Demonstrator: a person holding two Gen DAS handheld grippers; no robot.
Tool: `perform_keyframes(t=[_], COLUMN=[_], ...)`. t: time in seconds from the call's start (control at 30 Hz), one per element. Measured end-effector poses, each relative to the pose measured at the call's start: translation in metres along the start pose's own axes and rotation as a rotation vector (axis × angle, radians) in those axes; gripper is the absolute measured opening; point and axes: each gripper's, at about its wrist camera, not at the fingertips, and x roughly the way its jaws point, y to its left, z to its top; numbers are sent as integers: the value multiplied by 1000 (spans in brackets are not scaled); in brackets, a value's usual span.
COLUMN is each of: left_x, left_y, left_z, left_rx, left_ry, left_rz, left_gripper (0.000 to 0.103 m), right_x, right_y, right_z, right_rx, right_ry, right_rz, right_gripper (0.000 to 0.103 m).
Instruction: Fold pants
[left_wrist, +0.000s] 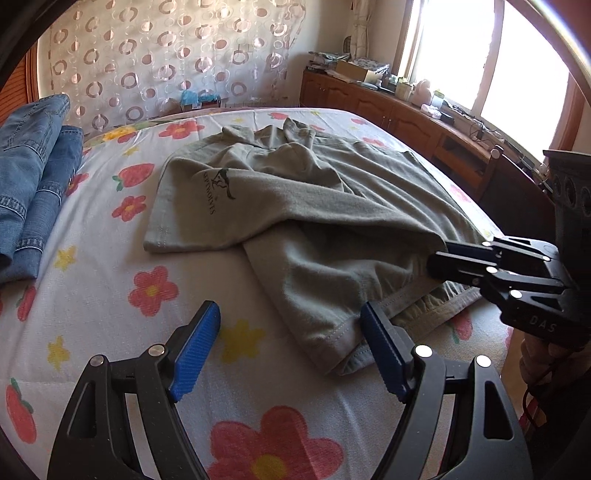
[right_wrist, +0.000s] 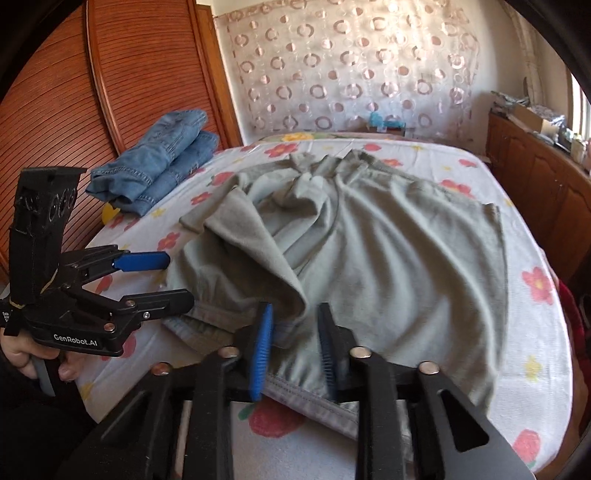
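Observation:
Grey-green pants (left_wrist: 295, 206) with a dark printed logo lie crumpled on the flowered bed sheet (left_wrist: 110, 280); they also show in the right wrist view (right_wrist: 388, 251). My left gripper (left_wrist: 291, 332) is open just above the sheet, its right pad (left_wrist: 380, 343) touching the near leg hem. It also shows at the left of the right wrist view (right_wrist: 177, 277), open. My right gripper (right_wrist: 295, 332) is part open, its blue pads (right_wrist: 262, 350) straddling a raised fold by the waistband. In the left wrist view its fingers (left_wrist: 443, 258) reach into the cloth.
Folded blue jeans (left_wrist: 33, 177) are stacked at the bed's left side, also in the right wrist view (right_wrist: 159, 162). A wooden cabinet (left_wrist: 406, 114) with clutter runs under the window at the right. A slatted wooden door (right_wrist: 92, 92) stands left.

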Motion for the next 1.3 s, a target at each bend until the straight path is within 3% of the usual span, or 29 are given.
perform_keyframes(t=[0.07, 0.2, 0.33, 0.57, 1.03, 1.3], left_x=[0, -8, -18, -33, -37, -41], left_y=[2, 6, 5, 5, -6, -17], left_z=[0, 2, 4, 9, 21, 21], left_rx=[-4, -39, -39, -39, -20, 14], left_ry=[-2, -33, -88, -189, -170, -167], left_rz=[-4, -27, 3, 70, 20, 1], left_gripper=[79, 79, 79, 79, 79, 79], right_x=[4, -2, -22, -51, -88, -90], right_y=[-1, -1, 2, -7, 0, -7], right_z=[3, 9, 10, 10, -9, -32], right_rx=[-9, -25, -55, -54, -40, -7], right_ry=[5, -28, -127, -220, -297, -249], right_rz=[3, 9, -8, -76, -169, -212], right_gripper=[11, 7, 5, 5, 5, 5])
